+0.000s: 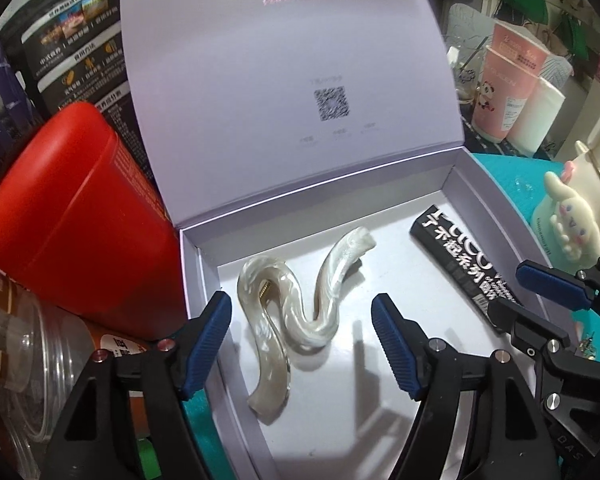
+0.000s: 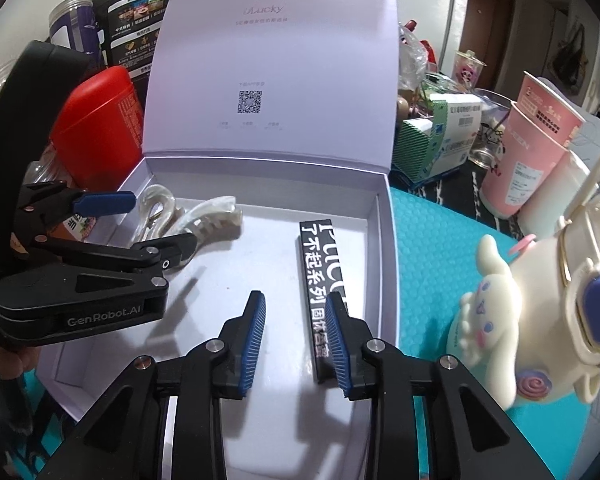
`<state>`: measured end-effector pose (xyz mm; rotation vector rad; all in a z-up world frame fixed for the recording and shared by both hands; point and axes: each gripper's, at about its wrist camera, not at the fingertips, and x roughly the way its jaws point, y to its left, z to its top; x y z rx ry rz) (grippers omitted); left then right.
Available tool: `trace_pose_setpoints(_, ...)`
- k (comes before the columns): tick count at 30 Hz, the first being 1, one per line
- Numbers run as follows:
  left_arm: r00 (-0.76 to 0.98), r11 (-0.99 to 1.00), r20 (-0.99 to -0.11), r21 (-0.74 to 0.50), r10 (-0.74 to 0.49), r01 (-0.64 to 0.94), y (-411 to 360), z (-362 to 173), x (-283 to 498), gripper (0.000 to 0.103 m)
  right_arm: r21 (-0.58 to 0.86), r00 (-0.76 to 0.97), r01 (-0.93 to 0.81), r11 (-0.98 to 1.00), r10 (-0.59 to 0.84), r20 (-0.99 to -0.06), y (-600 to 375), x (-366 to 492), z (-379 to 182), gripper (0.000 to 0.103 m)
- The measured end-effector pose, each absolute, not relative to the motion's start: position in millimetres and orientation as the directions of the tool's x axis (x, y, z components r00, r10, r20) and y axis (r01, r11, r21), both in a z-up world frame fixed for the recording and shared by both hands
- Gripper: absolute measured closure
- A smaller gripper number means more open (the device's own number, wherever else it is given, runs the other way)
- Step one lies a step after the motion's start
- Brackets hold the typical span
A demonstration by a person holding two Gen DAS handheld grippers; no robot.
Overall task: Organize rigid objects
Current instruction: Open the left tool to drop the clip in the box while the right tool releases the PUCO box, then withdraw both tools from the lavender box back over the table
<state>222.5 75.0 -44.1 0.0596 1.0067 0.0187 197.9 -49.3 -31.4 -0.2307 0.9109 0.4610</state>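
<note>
An open lilac gift box (image 1: 196, 272) (image 2: 384, 240) with its lid upright lies on a teal mat. Inside it lie a pearly white wavy hair clip (image 1: 296, 300) (image 2: 204, 220) on the left and a long black box with white lettering (image 1: 468, 264) (image 2: 320, 280) on the right. My left gripper (image 1: 300, 340) (image 2: 140, 224) is open and empty, its fingers astride the clip just above it. My right gripper (image 2: 294, 332) (image 1: 520, 292) is open and empty over the box floor, its right finger beside the black box's near end.
A red canister (image 1: 72, 216) (image 2: 100, 128) leans against the box's left side, with clear jars (image 1: 28, 360) by it. A cream Cinnamoroll bottle (image 2: 540, 300) (image 1: 568, 216) stands right of the box. Pink cups (image 2: 536, 144) (image 1: 504, 88) and cartons (image 2: 440, 140) stand behind.
</note>
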Motion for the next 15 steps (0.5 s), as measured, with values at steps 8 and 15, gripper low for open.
trace_pose_setpoints(8, 0.567, 0.999, -0.823, 0.039, 0.025, 0.012, 74.0, -26.0, 204.3, 0.031, -0.003, 0.553, -0.462, 0.887, 0.285, -0.783, -57.1, 183.2, -14.6, 0.072)
trace_pose_setpoints(15, 0.608, 0.999, -0.794, 0.036, 0.020, 0.015, 76.5, -0.6, 179.4, 0.031, -0.014, 0.586, -0.449, 0.893, 0.283, -0.759, -63.9, 164.8, 6.2, 0.072)
